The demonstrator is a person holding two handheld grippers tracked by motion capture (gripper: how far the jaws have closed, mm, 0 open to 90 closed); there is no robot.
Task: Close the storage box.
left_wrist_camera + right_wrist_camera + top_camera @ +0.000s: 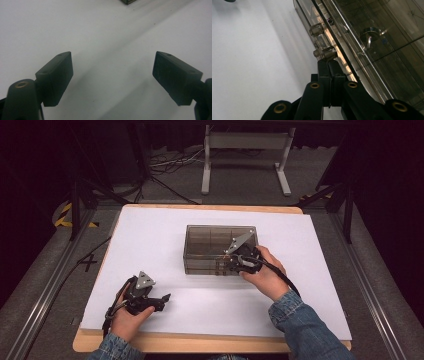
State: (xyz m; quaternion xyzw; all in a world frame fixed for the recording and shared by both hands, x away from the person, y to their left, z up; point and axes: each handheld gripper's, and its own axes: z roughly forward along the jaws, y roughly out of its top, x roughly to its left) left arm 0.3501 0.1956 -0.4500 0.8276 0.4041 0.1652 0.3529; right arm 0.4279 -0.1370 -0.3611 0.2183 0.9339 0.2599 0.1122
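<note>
The right claw (pixel 328 62) has its jaws pressed together, tips right at a small clear knob (pixel 329 53) on the front face of a smoky see-through plastic box (pixel 220 249); whether the tips pinch anything or merely touch the knob is hard to tell, since they look fully closed with no gap. A second knob (pixel 316 29) sits just beyond the first, farther along the same face. From above, the box lies directly ahead of the right claw (pixel 235 261), near the middle of the white surface (pixel 150 240), with inner dividers showing through its lid. The left claw (pixel 112 75) stands wide open with nothing between its jaws, resting low over bare surface well away from the box, which lies ahead of it and off to its right. The box looks like rigid, thin-walled plastic: light, smooth and likely to slide if pushed sideways, and the little knobs seem the natural hold for drawing out a drawer. They are small, round and slick, so a grip would probably need to be square on and firm, with the free claw perhaps steadying the box.
</note>
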